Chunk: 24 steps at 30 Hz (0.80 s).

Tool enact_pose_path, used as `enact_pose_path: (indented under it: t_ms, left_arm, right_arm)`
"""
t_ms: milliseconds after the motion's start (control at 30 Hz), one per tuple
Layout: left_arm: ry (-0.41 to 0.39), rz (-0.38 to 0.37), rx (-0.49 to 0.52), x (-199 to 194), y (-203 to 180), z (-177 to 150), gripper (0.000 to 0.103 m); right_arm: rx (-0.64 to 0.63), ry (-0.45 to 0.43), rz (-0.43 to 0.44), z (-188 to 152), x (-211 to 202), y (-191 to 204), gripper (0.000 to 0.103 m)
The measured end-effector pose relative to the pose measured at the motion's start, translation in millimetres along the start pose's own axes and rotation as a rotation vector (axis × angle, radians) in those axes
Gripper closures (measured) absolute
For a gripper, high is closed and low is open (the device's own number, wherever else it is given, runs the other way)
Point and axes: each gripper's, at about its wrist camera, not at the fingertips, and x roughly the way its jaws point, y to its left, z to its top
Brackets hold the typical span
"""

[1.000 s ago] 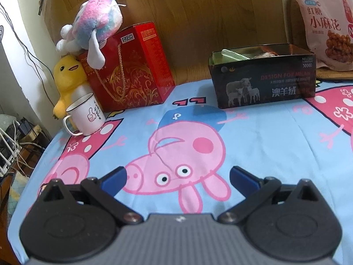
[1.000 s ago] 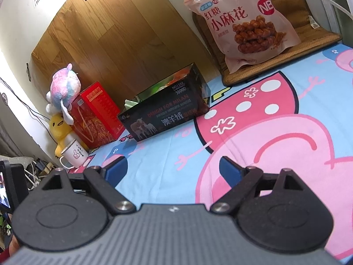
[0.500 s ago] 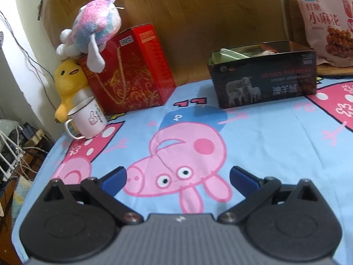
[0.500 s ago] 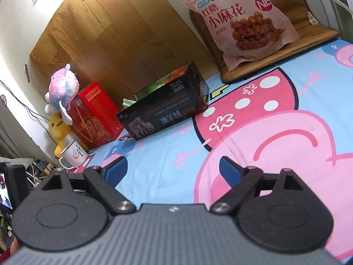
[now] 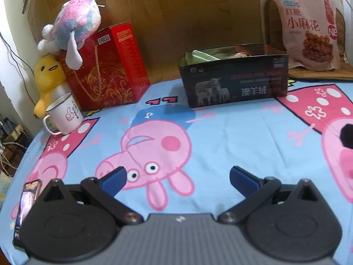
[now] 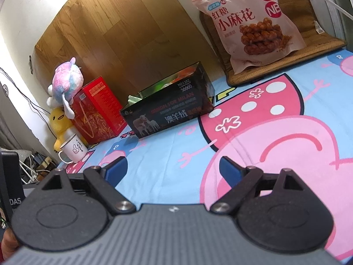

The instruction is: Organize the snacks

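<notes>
A pink snack bag (image 5: 308, 28) (image 6: 253, 22) with brown twists printed on it leans upright at the back right on a woven mat (image 6: 286, 66). A black open box (image 5: 233, 79) (image 6: 172, 110) with sheep on its side stands at the back centre, with packets inside. My left gripper (image 5: 177, 174) hovers open over the cartoon-pig cloth (image 5: 154, 145), well short of the box, nothing between its fingers. My right gripper (image 6: 173, 167) is open too, empty, low over the cloth (image 6: 264, 132) and in front of the box.
A red gift box (image 5: 106, 70) (image 6: 97, 110) stands at the back left with a pastel plush (image 5: 75, 22) on top and a yellow duck plush (image 5: 48, 77) beside it. A white mug (image 5: 65, 116) (image 6: 72, 148) sits in front. A phone (image 5: 26, 203) lies near the left edge.
Both cameras have pulled back and shifted slightly; the left view now shows the whole snack bag and a phone at lower left. Both grippers have stayed open and empty.
</notes>
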Motion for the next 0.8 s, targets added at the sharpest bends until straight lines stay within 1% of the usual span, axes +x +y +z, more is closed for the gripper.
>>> enact_pose_path:
  t_ms: [267, 567, 633, 700, 800]
  left_arm:
    - [0.014, -0.03, -0.019, -1.4, -1.2, 1.2, 0.0]
    - [0.013, -0.044, -0.021, -2.7, -3.0, 1.7, 0.0]
    - [0.0, -0.061, -0.015, -5.0, -4.0, 1.3, 0.0]
    - [0.004, -0.09, -0.018, -5.3, -3.7, 1.9, 0.0]
    - [0.003, -0.096, -0.021, -5.8, -4.2, 2.6, 0.0]
  right_arm:
    - [-0.001, 0.0, 0.001, -0.2, -0.4, -0.2, 0.011]
    - [0.0, 0.0, 0.0, -0.4, -0.5, -0.3, 0.011]
    - [-0.001, 0.001, 0.0, -0.2, -0.6, -0.3, 0.011]
    - [-0.001, 0.001, 0.0, -0.2, -0.6, -0.4, 0.011]
    - [-0.001, 0.0, 0.0, -0.2, -0.7, -0.4, 0.011]
